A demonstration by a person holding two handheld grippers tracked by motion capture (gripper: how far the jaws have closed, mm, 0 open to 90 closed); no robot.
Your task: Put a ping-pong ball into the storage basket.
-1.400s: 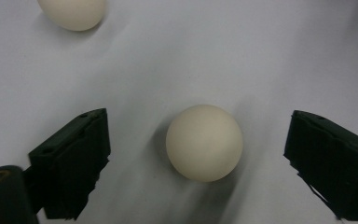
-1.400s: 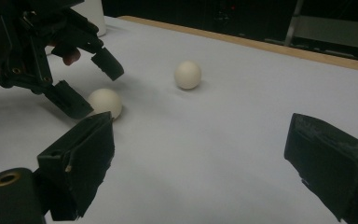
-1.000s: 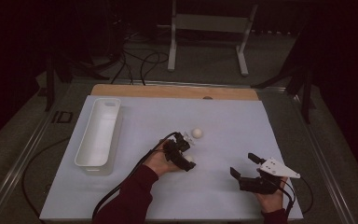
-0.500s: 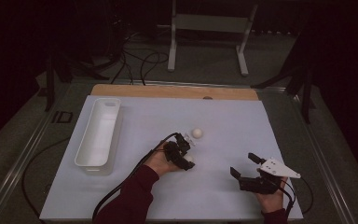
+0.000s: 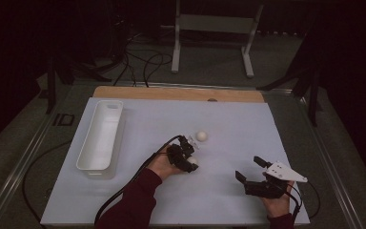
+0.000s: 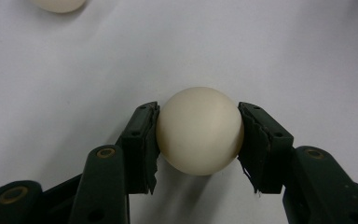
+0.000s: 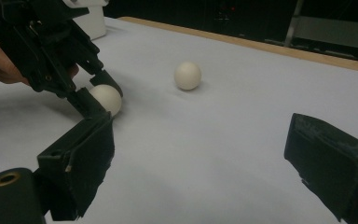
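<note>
Left gripper view: left tool (image 6: 198, 135) just closed, clamping ball (image 6: 199, 130) | second ball (image 6: 58, 4) cut off | right tool (image 7: 200, 172) apart

No readable text, label, number or sign appears anywhere.

In the left gripper view, a second ball (image 6: 57, 4) at 11 o'clock is cut off by the top edge. In the high view, the left gripper (image 5: 187, 156) covers most of the held ball (image 5: 194, 161).
</note>
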